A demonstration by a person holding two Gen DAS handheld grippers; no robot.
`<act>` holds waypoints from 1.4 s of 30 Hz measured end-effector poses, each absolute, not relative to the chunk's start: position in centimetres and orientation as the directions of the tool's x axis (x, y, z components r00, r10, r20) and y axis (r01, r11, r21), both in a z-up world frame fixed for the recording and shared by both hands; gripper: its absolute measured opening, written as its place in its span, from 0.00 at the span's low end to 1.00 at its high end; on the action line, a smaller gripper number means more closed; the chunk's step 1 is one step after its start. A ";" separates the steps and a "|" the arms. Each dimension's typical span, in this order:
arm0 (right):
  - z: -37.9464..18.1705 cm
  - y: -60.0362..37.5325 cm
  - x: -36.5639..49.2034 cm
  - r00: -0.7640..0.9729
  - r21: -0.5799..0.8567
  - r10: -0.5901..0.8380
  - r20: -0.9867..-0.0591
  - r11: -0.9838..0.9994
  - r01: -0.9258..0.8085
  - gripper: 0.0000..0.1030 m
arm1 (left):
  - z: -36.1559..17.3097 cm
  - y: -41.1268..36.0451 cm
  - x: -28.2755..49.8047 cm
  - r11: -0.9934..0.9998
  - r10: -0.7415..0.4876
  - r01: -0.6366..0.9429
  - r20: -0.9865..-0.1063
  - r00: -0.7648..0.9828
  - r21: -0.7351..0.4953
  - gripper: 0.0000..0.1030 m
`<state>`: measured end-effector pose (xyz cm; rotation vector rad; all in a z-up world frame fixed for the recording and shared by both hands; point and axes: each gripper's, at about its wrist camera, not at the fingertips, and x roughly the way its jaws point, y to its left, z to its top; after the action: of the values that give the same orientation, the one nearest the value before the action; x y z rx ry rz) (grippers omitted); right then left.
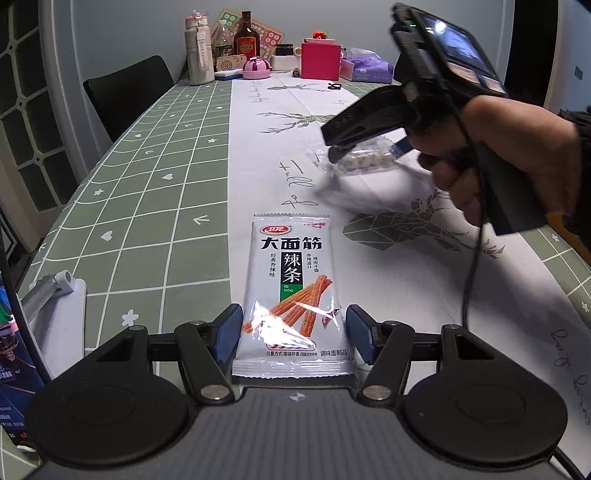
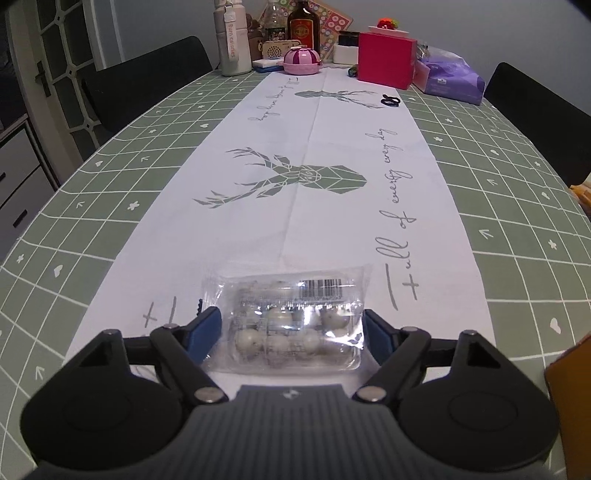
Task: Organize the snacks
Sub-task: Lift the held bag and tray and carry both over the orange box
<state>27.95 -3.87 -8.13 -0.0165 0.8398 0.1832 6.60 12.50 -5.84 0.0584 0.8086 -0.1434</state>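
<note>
Left-wrist view: white spicy-strip snack packet (image 1: 293, 295) is being straddled by the parted left hand-held gripper (image 1: 293, 332); clear plastic packet of speckled eggs (image 2: 291, 325) is being bracketed (grip unclear) by the right hand-held gripper (image 2: 291, 332), so sorting is being judged barely begun.

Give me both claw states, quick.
Left claw: straddling the spicy-strip packet; grip cannot be told.
Right claw: closed on the clear snack pack.

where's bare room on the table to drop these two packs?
Free: the white runner from the clear egg pack up to the pink box, and green cloth left of the latiao packet. Crowded: far end, around bottles.
</note>
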 end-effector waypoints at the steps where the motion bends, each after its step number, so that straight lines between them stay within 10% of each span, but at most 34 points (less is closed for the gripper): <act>1: -8.1 -4.3 27.4 0.652 0.066 0.162 -0.741 0.983 -0.170 0.74 | -5.9 12.5 6.6 0.989 -0.105 0.150 -0.723 0.683 -0.002 0.70; 29: -9.2 -11.5 13.2 0.710 0.053 0.217 -0.670 0.968 -0.245 0.84 | -6.5 8.6 8.4 0.992 -0.046 0.111 -0.682 0.730 0.052 0.90; 34: -9.6 -11.0 12.5 0.726 0.023 0.218 -0.652 0.963 -0.268 0.83 | -6.5 9.0 8.5 0.995 -0.060 0.096 -0.662 0.747 0.019 0.61; 42: -8.7 -11.7 12.3 0.732 0.027 0.213 -0.647 0.966 -0.257 0.70 | -5.9 8.3 8.2 0.992 -0.068 0.119 -0.660 0.749 0.033 0.54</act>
<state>12.27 -11.75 -8.69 -0.0659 0.7028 0.2590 8.16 8.34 -5.95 0.0749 0.7178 -0.1025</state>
